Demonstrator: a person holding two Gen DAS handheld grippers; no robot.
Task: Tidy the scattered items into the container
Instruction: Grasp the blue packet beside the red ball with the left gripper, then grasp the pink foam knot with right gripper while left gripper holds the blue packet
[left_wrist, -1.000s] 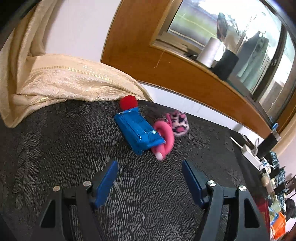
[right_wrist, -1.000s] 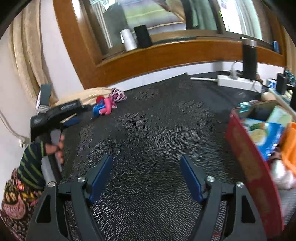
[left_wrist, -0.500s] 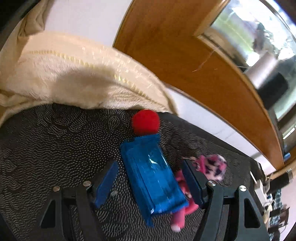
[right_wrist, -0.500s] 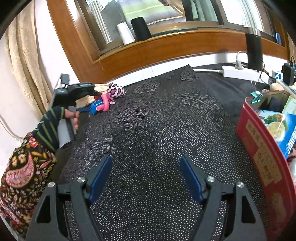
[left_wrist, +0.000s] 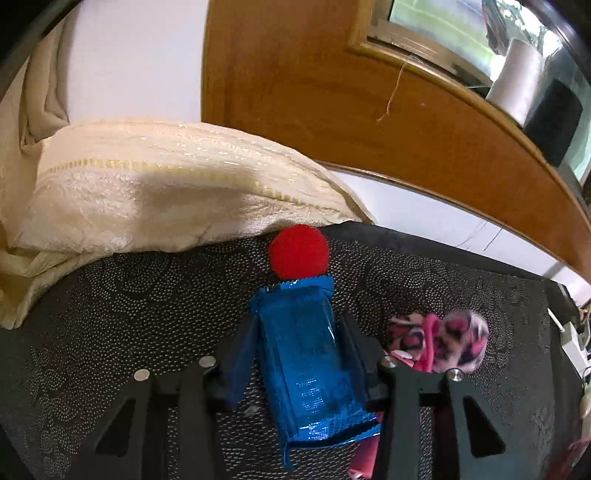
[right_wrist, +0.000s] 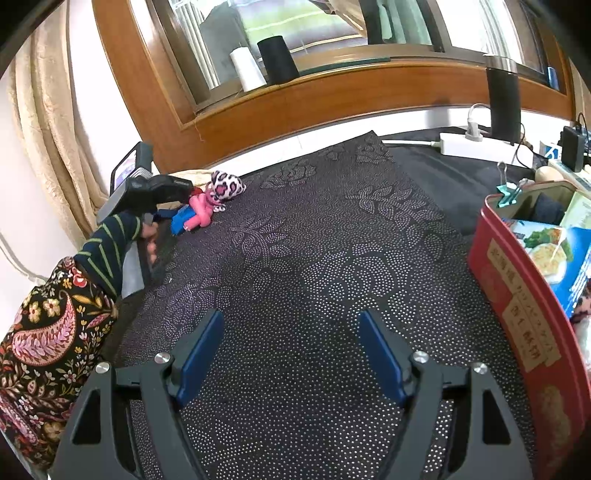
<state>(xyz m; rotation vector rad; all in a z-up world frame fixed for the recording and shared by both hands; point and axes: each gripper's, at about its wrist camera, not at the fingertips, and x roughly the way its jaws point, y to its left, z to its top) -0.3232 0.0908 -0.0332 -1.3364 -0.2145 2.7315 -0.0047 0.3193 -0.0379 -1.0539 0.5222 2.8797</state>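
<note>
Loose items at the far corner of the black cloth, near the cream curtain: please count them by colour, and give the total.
Blue: 1, the blue foil packet, between the jaws of the left gripper.
Red: 1, the red pompom.
Pink: 1, the pink plush toy with a leopard-spotted head.
Total: 3

Home room: wooden window frame, cream curtain, patterned tablecloth.
</note>
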